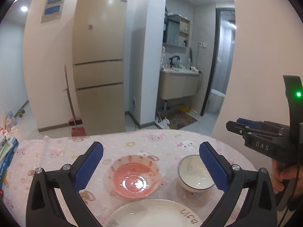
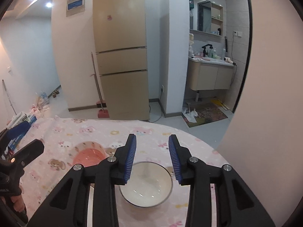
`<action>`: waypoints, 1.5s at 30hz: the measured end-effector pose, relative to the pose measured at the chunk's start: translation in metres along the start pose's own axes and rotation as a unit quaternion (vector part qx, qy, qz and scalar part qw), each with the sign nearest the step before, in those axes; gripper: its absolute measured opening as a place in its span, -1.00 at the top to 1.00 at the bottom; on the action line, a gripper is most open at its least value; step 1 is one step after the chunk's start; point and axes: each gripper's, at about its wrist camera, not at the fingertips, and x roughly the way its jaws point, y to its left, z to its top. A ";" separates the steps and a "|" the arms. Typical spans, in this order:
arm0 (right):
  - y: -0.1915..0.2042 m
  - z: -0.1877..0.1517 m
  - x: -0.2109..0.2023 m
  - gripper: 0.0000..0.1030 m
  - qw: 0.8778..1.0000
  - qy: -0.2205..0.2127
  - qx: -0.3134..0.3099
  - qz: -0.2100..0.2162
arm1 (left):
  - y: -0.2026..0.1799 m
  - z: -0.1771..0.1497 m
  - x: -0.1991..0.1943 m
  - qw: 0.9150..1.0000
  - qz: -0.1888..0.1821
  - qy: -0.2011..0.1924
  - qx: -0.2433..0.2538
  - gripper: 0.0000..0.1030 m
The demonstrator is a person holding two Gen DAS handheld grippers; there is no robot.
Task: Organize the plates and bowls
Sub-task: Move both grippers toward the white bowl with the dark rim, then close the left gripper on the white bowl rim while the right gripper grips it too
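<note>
Three dishes sit on the pink tablecloth. A pink patterned bowl (image 1: pixel 135 177) lies in the middle, a white bowl (image 1: pixel 195 174) with a dark rim to its right, and a white plate (image 1: pixel 155 213) with lettering nearest the camera. My left gripper (image 1: pixel 151 147) hangs wide open above the pink bowl, holding nothing. My right gripper (image 2: pixel 152 138) hovers over the white bowl (image 2: pixel 147 185), its blue pads parted and clear of the rim. The pink bowl (image 2: pixel 89 155) shows to its left. Each gripper also appears in the other's view: the right gripper (image 1: pixel 233 125) and the left gripper (image 2: pixel 37 145).
The table (image 1: pixel 56 151) has a rounded far edge, with floor beyond it. Blue boxes and papers (image 1: pixel 7 151) are stacked at its left end. A tall fridge (image 1: pixel 98 56), a broom with a red dustpan (image 1: pixel 75 126) and a bathroom vanity (image 1: pixel 178 83) stand behind. A hand (image 1: pixel 284 177) holds the right gripper's handle.
</note>
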 end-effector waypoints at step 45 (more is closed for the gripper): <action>-0.046 -0.092 0.112 0.82 0.982 0.187 0.035 0.018 | -0.053 -0.077 0.157 0.964 -0.077 0.254 0.018 0.10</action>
